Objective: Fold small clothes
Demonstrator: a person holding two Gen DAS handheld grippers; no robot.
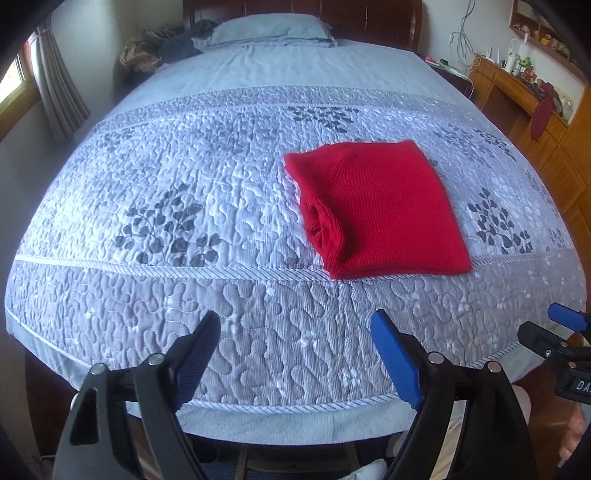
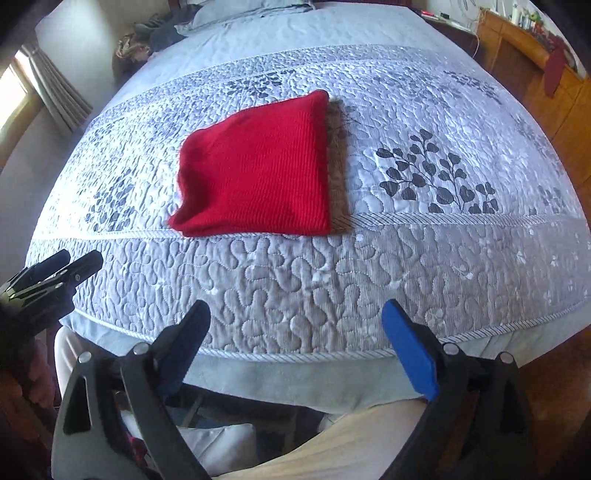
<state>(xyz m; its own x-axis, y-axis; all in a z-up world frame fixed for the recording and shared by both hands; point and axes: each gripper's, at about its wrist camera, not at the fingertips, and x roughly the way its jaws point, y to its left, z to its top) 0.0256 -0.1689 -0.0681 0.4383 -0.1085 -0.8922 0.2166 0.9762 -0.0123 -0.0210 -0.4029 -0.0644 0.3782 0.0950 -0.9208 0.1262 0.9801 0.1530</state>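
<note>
A brown item [image 2: 338,162] lies mostly hidden under the red knit garment [image 2: 255,170]; only 1 edge strip shows. Clutter on the wooden shelf [image 1: 517,66] is too small to identify. The pillow [image 2: 229,11] is cut off by the top edge.

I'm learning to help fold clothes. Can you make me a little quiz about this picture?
1. True or false: the sweater lies folded on the bed.
2. What colour is the sweater?
3. The left gripper and right gripper are: A) both open and empty, B) both pinching the sweater, C) one holding a sock.

Key: 1 true; 2 red; 3 A.
</note>
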